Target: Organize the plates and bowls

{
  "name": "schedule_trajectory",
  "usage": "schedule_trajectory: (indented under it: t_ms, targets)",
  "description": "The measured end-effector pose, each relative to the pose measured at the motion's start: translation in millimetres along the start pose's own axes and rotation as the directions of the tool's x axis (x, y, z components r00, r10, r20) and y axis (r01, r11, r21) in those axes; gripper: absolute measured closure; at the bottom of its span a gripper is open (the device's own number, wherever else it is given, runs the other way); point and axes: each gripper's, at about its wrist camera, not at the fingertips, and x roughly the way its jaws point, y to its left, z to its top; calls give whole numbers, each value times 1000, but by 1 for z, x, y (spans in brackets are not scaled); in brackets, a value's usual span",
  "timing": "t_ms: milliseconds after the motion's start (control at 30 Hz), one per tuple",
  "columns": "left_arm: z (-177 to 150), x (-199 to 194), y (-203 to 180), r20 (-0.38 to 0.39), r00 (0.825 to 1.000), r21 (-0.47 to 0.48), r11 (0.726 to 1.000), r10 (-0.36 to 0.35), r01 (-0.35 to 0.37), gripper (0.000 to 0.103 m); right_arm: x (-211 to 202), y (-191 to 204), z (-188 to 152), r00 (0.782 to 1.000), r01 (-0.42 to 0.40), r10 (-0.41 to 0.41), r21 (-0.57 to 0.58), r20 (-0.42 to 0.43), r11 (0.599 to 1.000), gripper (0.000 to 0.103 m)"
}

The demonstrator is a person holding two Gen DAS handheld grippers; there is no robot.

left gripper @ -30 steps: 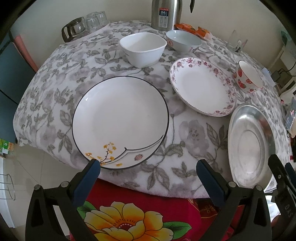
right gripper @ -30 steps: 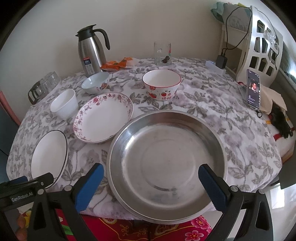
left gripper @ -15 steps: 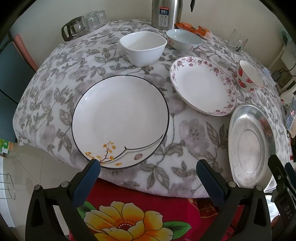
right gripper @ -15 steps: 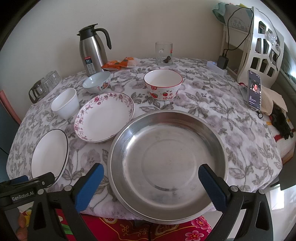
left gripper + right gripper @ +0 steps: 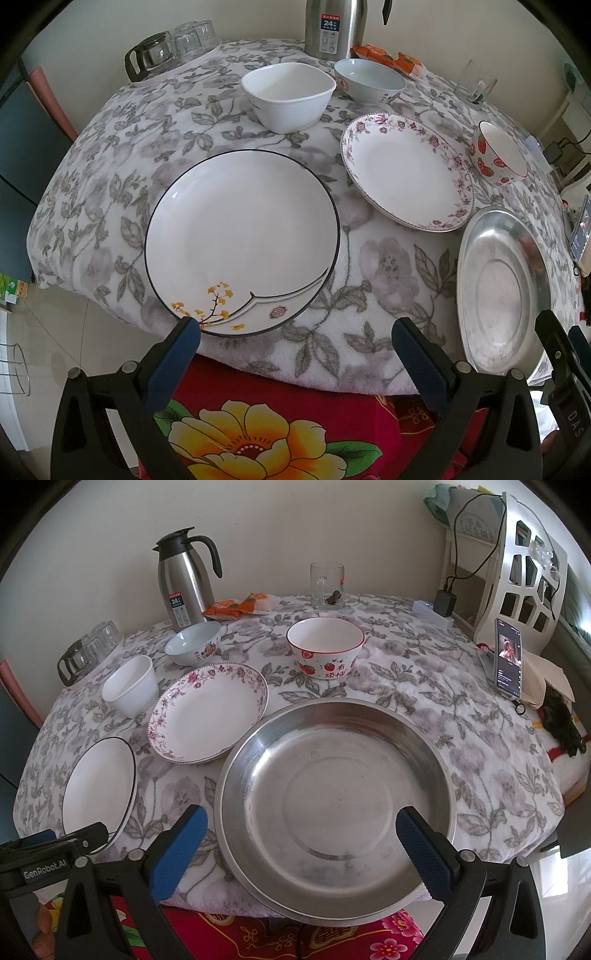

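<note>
Looks like nothing's getting stacked yet: the big shiny steel pan (image 5: 334, 801) is sitting at the desk's (image 5: 461, 709) near edge in front of the right tool (image 5: 301, 832), the glossy black-rimmed plate (image 5: 242, 242) in front of the left tool (image 5: 295, 334). Both tools are hanging wide open, gripping nothing. I'm guessing someone's sliding a finger under a thin rim next; behind, the scalloped floral plate (image 5: 208, 710) and three smooth ceramic bowls, strawberry bowl (image 5: 325, 646) included, are waiting.
</note>
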Motion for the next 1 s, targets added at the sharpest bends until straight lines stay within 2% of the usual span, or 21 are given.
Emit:
schedule_trajectory:
  t_ms: [733,867,1000]
  targets:
    - [0,0,0,-1,1000,-3,1000,-1,1,0,0,-1,1,1000,-3,3,3,-2,1000,0]
    - [4,-1,4,1,1000,-46,999,-27,27,0,-2,-4,1,1000,-25,25,21,12,999,0]
    - [11,-8,-5,37,994,-40,994,-104,106,0,-7,-12,3,998,-47,44,57,53,997,0]
